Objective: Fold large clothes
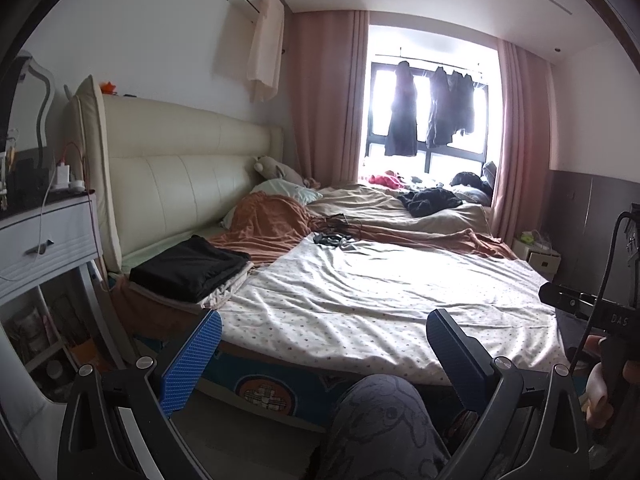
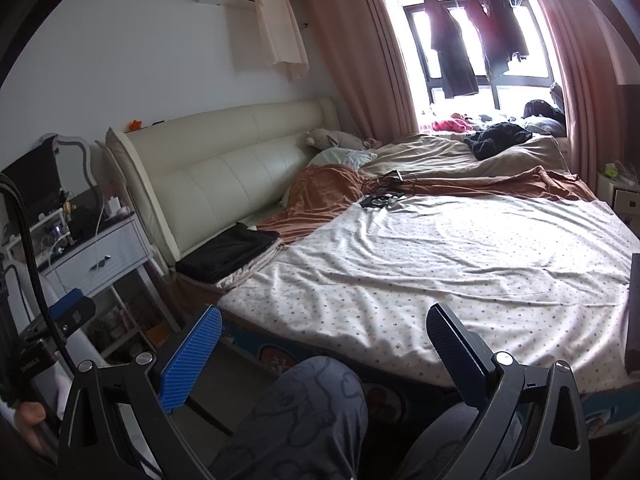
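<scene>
L wrist: left tool wide open, empty, held off the bed edge. Folded black clothes lie ahead-left of it on a pale stack by the headboard. Knee below, between the fingers.

R wrist: right tool also spread, gripping nothing. Same clothes ahead-left; bed straight ahead, knee under it.

A cream headboard backs the bed, a white nightstand beside it.
</scene>
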